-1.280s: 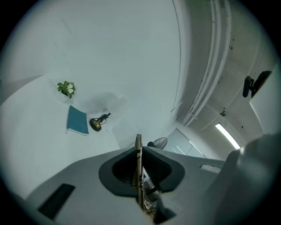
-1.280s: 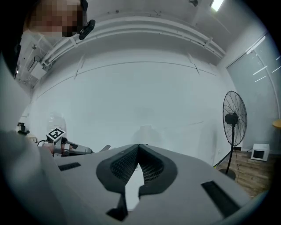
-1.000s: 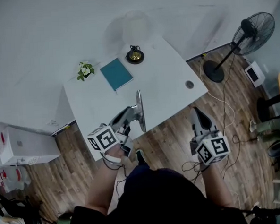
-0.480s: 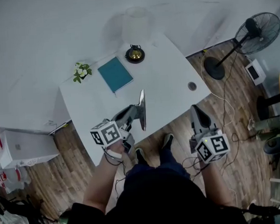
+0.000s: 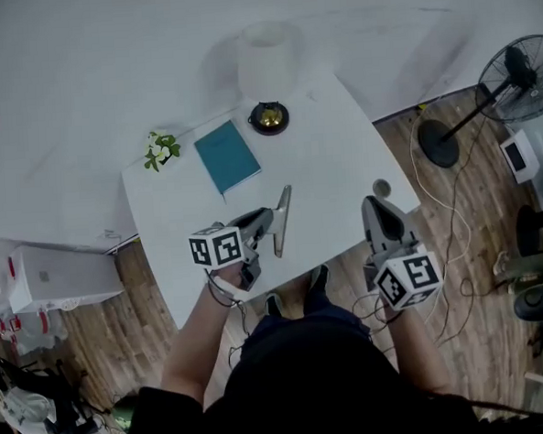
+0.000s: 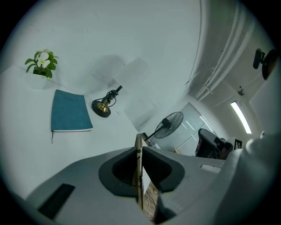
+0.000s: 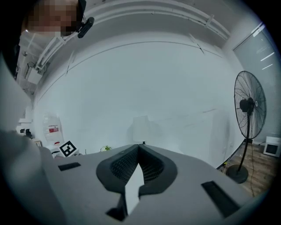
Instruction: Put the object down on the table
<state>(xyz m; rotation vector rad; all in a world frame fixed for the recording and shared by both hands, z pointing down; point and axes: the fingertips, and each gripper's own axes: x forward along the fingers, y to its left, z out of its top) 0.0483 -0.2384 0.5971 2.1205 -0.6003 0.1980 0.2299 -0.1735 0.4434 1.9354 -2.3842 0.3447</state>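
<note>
Head view: the left gripper (image 5: 270, 223) is clamped on a thin grey flat metal plate (image 5: 282, 222), held on edge above the white table (image 5: 332, 153). A teal book (image 5: 228, 156) lies beyond its tips. The right gripper (image 5: 374, 205) is at the table's near edge, well right of the plate.

Left gripper view: both pads press the plate's faces.

Right gripper view: jaws together, nothing between them.

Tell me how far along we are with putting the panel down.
Done: the left gripper grips the thin panel over the table. In hand: the panel is held on edge, not laid flat. Left: lower it onto the table and open the gripper. The right gripper is shut and empty.
</note>
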